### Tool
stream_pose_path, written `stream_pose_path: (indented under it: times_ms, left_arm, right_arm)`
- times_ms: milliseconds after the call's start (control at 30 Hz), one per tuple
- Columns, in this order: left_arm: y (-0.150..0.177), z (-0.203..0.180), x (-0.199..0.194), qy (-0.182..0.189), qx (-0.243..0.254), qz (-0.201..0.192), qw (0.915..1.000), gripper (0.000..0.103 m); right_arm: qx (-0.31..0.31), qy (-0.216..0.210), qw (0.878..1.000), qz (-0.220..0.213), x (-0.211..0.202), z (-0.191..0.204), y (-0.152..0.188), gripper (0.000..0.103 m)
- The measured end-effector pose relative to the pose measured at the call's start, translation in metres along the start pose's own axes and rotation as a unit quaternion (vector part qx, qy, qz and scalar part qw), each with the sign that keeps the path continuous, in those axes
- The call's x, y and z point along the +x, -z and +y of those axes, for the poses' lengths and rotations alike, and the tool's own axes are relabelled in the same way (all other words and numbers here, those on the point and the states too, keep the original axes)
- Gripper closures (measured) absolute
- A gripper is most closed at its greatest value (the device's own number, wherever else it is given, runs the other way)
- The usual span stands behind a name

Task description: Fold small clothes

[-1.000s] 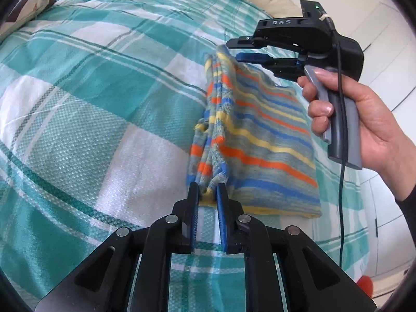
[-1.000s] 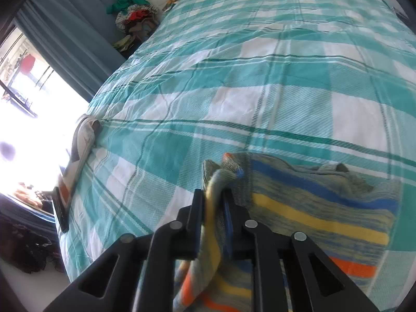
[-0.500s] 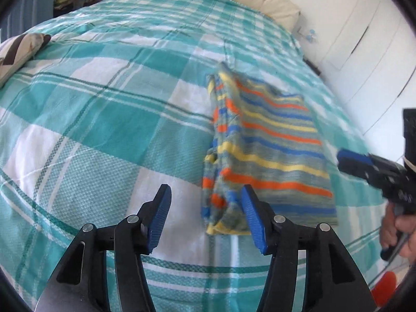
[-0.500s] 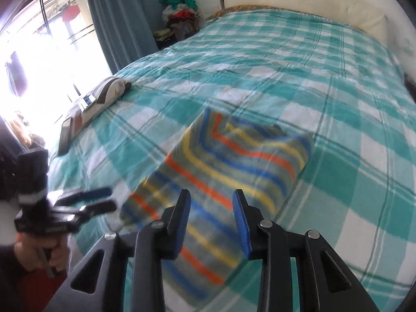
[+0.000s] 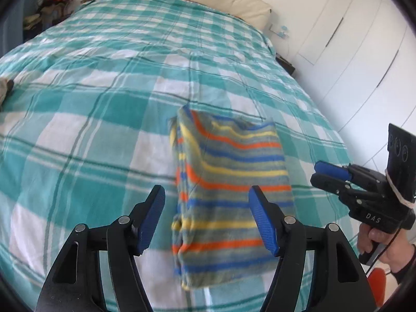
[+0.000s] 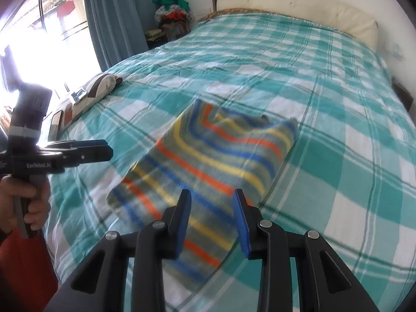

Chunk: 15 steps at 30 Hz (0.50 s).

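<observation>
2 grippers hang above a bed (image 5: 109, 98) spread with a teal and white checked cover, and neither touches anything. The left gripper (image 5: 206, 217) has its fingers spread wide, blue pads (image 5: 262, 221) facing each other with only air between them. The right gripper (image 6: 212, 223) is released too, its fingers parted a little less and holding nothing. In the left view the right gripper (image 5: 331, 175) shows at the right edge, held by a hand (image 5: 379, 244); in the right view the left gripper (image 6: 88, 152) shows at the left edge, gripped by the other hand (image 6: 19, 202).

The garment (image 5: 228, 189), striped in grey, blue, yellow and orange, lies folded into a flat rectangle on the cover, about mid-bed and toward the near edge. Seen from the left, its layered edge runs down the left side and the top face looks smooth. In the right view the garment (image 6: 205, 174) lies slantwise, with small bits of cloth sticking up at its far corner. Both views are slightly blurred over the stripes.

1 patterned cushion (image 6: 91, 97) rests near the bed's window side. A cream headboard (image 6: 299, 7) backs the far end. Blue curtains (image 6: 117, 18) hang by a bright window, with a heap of clothes (image 6: 173, 13) beside them. White cupboard doors (image 5: 351, 52) line the opposite wall.
</observation>
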<state>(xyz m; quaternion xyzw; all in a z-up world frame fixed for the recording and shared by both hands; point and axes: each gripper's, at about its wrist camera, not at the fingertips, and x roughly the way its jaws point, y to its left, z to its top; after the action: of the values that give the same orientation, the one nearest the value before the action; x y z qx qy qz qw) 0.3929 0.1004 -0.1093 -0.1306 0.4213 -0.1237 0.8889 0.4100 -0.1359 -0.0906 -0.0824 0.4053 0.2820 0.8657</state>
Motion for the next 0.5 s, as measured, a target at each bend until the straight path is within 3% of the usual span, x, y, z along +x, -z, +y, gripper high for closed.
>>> stream_pose_path:
  times_ms: [133, 233, 300, 500]
  left_arm:
    - [-0.012, 0.003, 0.056, -0.043, 0.016, 0.051, 0.9977, 0.029]
    - [0.003, 0.02, 0.092, -0.07, 0.014, 0.108, 0.9916, 0.031]
    - [0.005, 0.021, 0.085, -0.062, 0.022, 0.098, 0.993, 0.03]
    - [-0.018, 0.018, 0.061, -0.022, -0.006, 0.056, 0.9982, 0.027]
  right_arm:
    - [0.034, -0.024, 0.999, -0.015, 0.021, -0.015, -0.022, 0.069]
    - [0.057, -0.024, 0.997, 0.043, 0.068, -0.023, -0.009, 0.066]
    - [0.071, -0.022, 0.993, 0.095, 0.095, -0.029, 0.007, 0.066]
    - [0.053, -0.008, 0.998, 0.034, 0.066, -0.035, -0.026, 0.066]
